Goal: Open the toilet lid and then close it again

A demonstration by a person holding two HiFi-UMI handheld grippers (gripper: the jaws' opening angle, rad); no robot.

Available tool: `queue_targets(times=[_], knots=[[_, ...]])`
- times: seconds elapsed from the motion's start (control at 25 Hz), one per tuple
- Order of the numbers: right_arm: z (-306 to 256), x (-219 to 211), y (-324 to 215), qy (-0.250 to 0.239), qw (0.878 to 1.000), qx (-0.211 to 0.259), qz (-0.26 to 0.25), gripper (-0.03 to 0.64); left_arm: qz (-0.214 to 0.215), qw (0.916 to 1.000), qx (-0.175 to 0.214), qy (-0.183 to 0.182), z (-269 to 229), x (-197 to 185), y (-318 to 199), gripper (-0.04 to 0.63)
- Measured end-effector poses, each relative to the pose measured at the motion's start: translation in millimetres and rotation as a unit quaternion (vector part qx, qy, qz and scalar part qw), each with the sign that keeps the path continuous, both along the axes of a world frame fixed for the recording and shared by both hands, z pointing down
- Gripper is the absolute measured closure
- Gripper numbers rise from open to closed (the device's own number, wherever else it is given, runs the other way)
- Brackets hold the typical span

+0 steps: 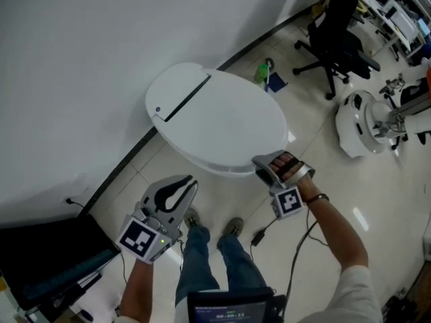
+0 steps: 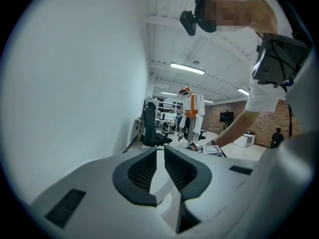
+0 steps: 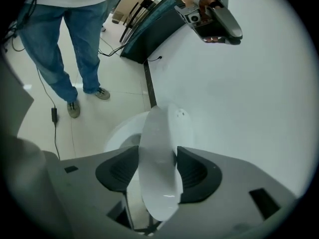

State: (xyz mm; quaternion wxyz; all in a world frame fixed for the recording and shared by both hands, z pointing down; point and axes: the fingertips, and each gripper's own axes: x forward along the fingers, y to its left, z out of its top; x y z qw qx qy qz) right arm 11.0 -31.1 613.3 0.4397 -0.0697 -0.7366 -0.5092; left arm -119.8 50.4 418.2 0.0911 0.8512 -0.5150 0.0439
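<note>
The white toilet stands against the wall with its lid lying low over the bowl. My right gripper is at the lid's front rim. In the right gripper view the lid runs edge-on between the two pads of the right gripper, which lie against both its faces. The seat ring shows just left of the lid. My left gripper hangs in the air in front of the toilet, left of the bowl, touching nothing. The left gripper has its jaws together and nothing between them.
A black office chair and a white robot base stand on the tiled floor to the right. A green bottle sits by the wall behind the toilet. A dark case lies at lower left. A cable trails by my feet.
</note>
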Motion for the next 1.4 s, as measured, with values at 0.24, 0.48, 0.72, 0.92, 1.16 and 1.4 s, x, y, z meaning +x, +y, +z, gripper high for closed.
queue_targets(times=[0.24,0.48,0.72,0.92,1.16,1.4], knots=[[126,39,27,0.036,0.993,-0.102,0.048,0.357,-0.006,0.9998,-0.017,0.000,59,21,-3,0.554],[214,43,27,0.073,0.982,-0.150,0.082,0.357,0.001,0.9994,-0.032,-0.010,107,32,-3,0.554],[256,40,32,0.109,0.969,-0.191,0.108,0.341,0.011,0.9985,-0.052,-0.015,129,43,3,0.554],[252,33,33,0.106,0.963,-0.217,0.124,0.341,-0.002,0.9984,-0.056,-0.006,128,33,5,0.554],[160,24,38,0.004,0.931,-0.302,0.206,0.341,0.007,0.9988,-0.045,-0.019,85,32,4,0.554],[-95,27,40,-0.222,0.854,-0.380,0.278,0.341,0.018,0.9993,-0.027,-0.017,-19,37,1,0.554]])
